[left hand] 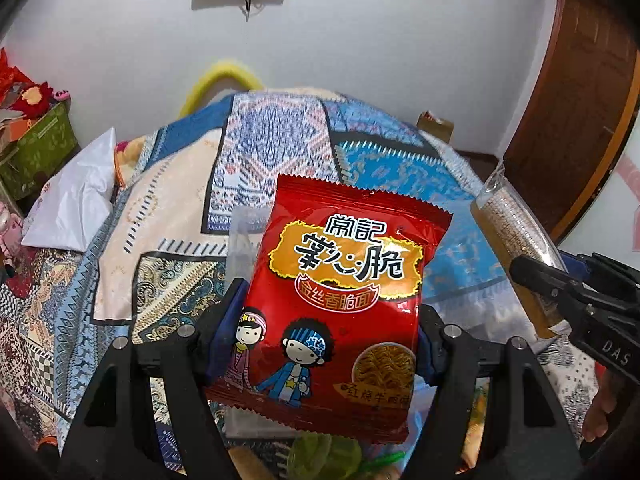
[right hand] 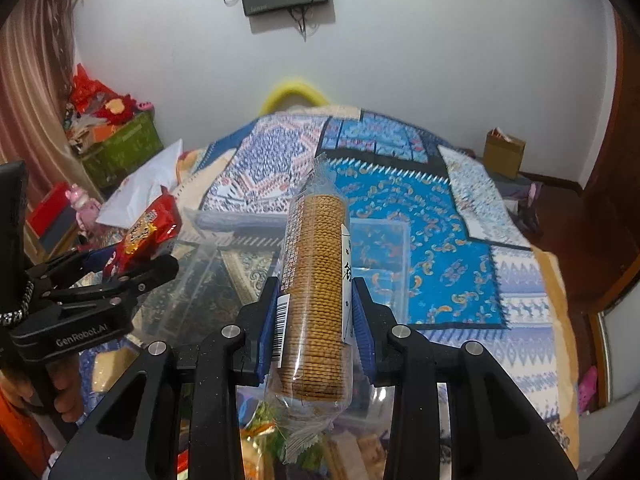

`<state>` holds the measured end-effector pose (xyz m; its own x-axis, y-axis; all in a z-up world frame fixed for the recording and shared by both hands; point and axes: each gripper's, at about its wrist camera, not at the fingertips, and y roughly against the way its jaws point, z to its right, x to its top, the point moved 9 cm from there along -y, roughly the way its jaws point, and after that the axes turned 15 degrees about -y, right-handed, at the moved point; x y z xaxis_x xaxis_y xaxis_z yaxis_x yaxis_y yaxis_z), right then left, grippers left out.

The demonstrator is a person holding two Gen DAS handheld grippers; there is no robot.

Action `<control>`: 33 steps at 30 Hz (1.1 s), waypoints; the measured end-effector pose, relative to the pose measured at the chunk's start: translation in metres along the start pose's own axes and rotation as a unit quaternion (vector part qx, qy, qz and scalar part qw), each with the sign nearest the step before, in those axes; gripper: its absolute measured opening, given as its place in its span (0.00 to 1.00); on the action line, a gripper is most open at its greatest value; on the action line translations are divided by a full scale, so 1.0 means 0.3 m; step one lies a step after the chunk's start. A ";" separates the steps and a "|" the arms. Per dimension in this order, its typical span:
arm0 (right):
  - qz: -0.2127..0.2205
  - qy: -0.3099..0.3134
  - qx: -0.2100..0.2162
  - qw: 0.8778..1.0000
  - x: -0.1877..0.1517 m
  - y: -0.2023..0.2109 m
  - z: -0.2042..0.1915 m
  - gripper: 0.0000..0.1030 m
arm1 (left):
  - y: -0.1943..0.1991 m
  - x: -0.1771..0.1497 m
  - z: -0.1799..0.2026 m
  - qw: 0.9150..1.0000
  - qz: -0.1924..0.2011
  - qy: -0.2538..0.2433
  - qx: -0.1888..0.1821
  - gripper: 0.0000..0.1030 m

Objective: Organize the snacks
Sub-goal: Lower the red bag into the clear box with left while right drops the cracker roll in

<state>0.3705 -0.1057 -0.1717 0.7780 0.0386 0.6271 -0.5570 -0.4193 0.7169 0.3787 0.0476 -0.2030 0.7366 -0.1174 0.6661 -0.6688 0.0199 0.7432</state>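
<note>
My left gripper (left hand: pixel 320 328) is shut on a red crispy-noodle snack bag (left hand: pixel 336 300), held upright above the bed; the bag also shows in the right wrist view (right hand: pixel 148 236). My right gripper (right hand: pixel 316 320) is shut on a clear sleeve of round brown crackers (right hand: pixel 320 280), held upright; the sleeve shows at the right of the left wrist view (left hand: pixel 516 248). A clear plastic box (right hand: pixel 380 248) stands just beyond both grippers. More snack packets (right hand: pixel 260 440) lie below the grippers, partly hidden.
A patterned blue quilt (right hand: pixel 440 240) covers the bed. A white bag (left hand: pixel 76 200) lies at its left edge. A green box (right hand: pixel 124 152) with red items stands by the wall, a brown carton (right hand: pixel 502 156) at the far right, a wooden door (left hand: pixel 580 120) beyond.
</note>
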 end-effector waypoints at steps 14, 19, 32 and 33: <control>-0.073 0.019 -0.027 0.997 -0.072 -0.183 0.008 0.31 | -0.128 -0.012 0.048 0.997 -0.037 -0.066 0.023 0.68; -0.079 0.033 -0.034 0.996 -0.089 -0.187 -0.002 0.31 | -0.161 -0.039 0.055 0.996 -0.065 -0.053 0.009 0.68; -0.053 0.045 -0.032 0.997 -0.051 -0.088 -0.033 0.32 | -0.047 -0.034 0.051 0.998 -0.056 -0.032 -0.013 0.70; -0.047 0.046 -0.034 0.997 -0.046 -0.074 -0.035 0.32 | -0.022 -0.027 0.049 0.998 -0.049 -0.030 -0.013 0.70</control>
<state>0.3690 -0.0874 -0.1930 0.7990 0.1592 0.5798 -0.5043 -0.3477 0.7904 0.3758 0.0338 -0.2143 0.7906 -0.1797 0.5854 -0.5902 0.0311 0.8067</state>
